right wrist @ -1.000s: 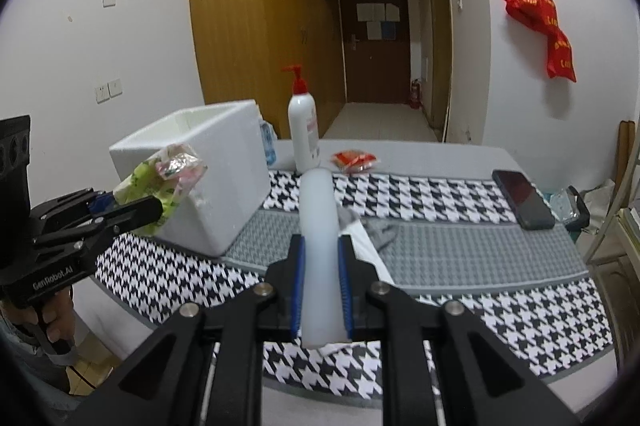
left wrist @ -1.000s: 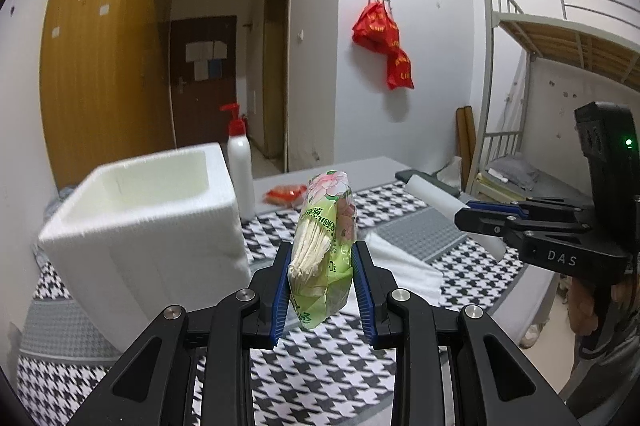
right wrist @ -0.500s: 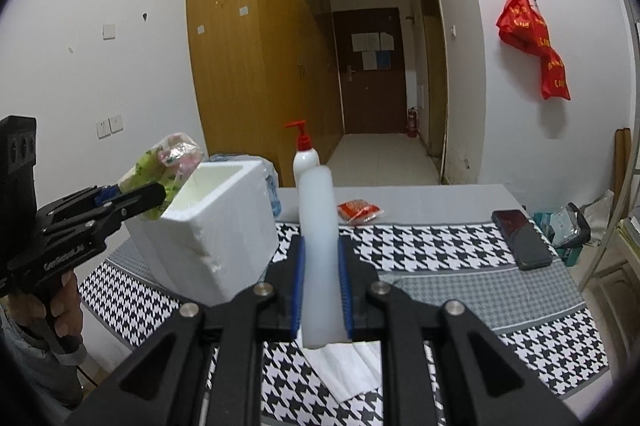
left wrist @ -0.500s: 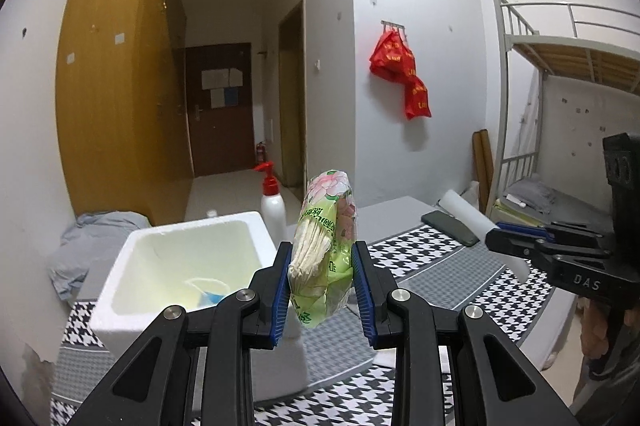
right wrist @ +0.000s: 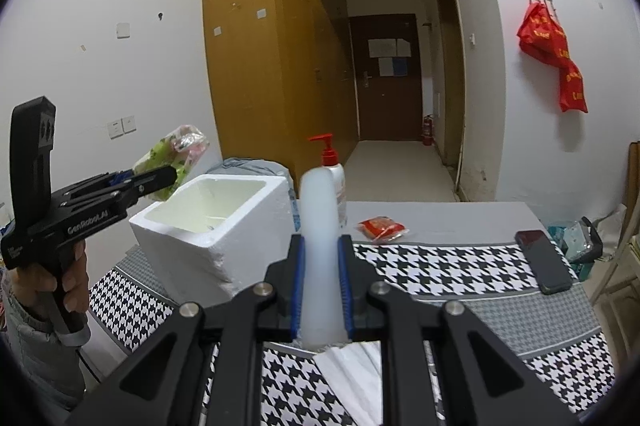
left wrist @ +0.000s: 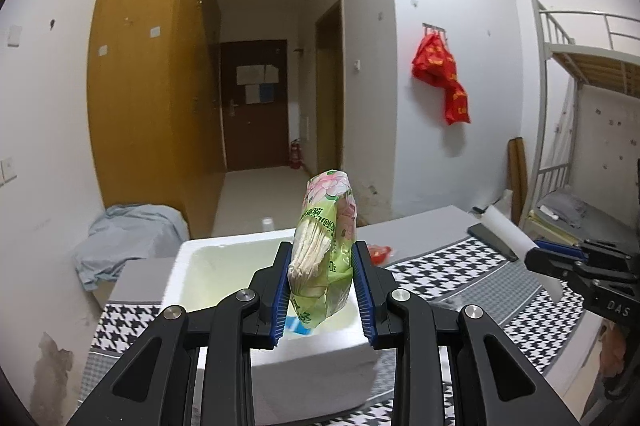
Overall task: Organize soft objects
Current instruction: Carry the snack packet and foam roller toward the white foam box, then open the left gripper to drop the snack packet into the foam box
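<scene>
Black-and-white houndstooth cloth (right wrist: 440, 266) covers the table beneath both grippers. Directly ahead of and below the left gripper (left wrist: 323, 290) sits the open white foam box (left wrist: 224, 266). That gripper pinches a soft green floral-printed tissue packet (left wrist: 326, 238) upright over the box's opening. The right gripper (right wrist: 322, 290) clamps a white foam cylinder (right wrist: 319, 246), with the red-pump white bottle (right wrist: 334, 178) just beyond its tip. If the left jaws part while the packet hangs near the box's near wall, it could catch the rim and tumble outside. The cylinder's long end could knock over the bottle.
</scene>
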Motion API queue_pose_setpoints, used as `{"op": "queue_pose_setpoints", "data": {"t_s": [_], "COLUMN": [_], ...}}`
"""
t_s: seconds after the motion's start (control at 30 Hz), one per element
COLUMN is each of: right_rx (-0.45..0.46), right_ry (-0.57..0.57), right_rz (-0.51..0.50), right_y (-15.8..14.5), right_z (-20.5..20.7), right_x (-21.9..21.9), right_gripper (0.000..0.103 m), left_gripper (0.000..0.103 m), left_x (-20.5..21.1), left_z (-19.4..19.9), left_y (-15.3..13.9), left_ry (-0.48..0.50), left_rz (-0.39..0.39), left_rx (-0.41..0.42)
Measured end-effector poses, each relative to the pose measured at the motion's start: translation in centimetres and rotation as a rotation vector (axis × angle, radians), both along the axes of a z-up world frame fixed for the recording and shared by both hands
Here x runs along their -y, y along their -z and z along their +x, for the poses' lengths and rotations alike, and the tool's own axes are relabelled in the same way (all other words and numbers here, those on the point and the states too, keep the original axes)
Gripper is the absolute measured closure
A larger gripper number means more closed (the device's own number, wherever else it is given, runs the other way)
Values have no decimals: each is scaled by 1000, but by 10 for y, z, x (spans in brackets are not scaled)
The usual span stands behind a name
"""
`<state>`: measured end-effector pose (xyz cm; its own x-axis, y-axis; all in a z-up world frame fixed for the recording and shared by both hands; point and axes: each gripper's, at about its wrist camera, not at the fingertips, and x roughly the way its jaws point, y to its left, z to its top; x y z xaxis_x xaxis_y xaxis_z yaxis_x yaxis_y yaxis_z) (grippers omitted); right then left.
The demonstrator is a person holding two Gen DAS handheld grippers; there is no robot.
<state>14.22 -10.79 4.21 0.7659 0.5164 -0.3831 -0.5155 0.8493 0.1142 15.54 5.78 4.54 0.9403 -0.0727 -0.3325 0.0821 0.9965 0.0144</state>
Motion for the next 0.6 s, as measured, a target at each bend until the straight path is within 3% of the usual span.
{"op": "queue_pose_setpoints", "data": {"t_s": [0.3, 0.6], "right_rx": [-8, -30], "right_ry": [-39, -43], "right_rz": [-4, -15], "right_y": [1, 6], "right_z": [9, 17], "right_x": [-16, -23], "right_gripper": [83, 83], "left_gripper": [72, 72], "left_x": [-22, -31], "left_z": [16, 34], "left_y": [6, 15], "left_ry": [-63, -54], "left_rz": [-15, -34], "left_rx": [-51, -104]}}
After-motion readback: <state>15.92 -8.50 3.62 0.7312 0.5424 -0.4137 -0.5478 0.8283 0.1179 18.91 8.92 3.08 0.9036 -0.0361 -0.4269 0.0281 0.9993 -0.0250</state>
